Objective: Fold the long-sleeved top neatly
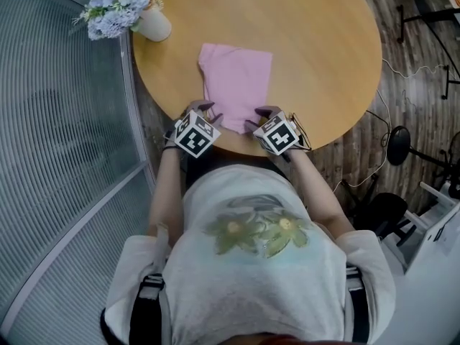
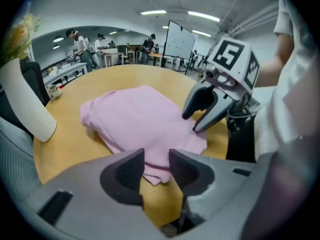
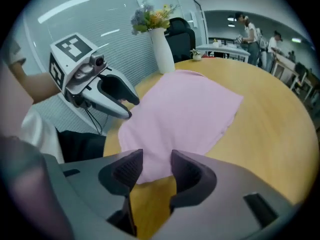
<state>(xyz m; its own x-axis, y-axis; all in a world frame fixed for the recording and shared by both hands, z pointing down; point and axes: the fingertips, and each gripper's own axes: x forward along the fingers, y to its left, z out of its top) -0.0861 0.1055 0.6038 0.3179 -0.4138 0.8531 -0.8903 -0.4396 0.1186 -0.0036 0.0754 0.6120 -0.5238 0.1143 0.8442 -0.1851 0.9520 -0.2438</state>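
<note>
A white vase (image 1: 154, 24) of flowers stands on the round wooden surface (image 1: 323, 49), beyond the top and to its left, probably set far enough off that a swung fold will not catch it; the left tool (image 1: 207, 112) hangs at the top's near-left corner, jaws apart, the layered hem visible in the gap but not pinched; the pink long-sleeved top (image 1: 237, 81) lies already folded into a compact block near the surface's near edge, within easy reach of both hands; the right tool (image 1: 259, 118) sits at the top's near-right corner, jaws likewise apart and clamped on nothing, the cloth's edge just past its tips; the two tools mirror each other, I judge, so that the near hem can be handled evenly and the fold kept square.
</note>
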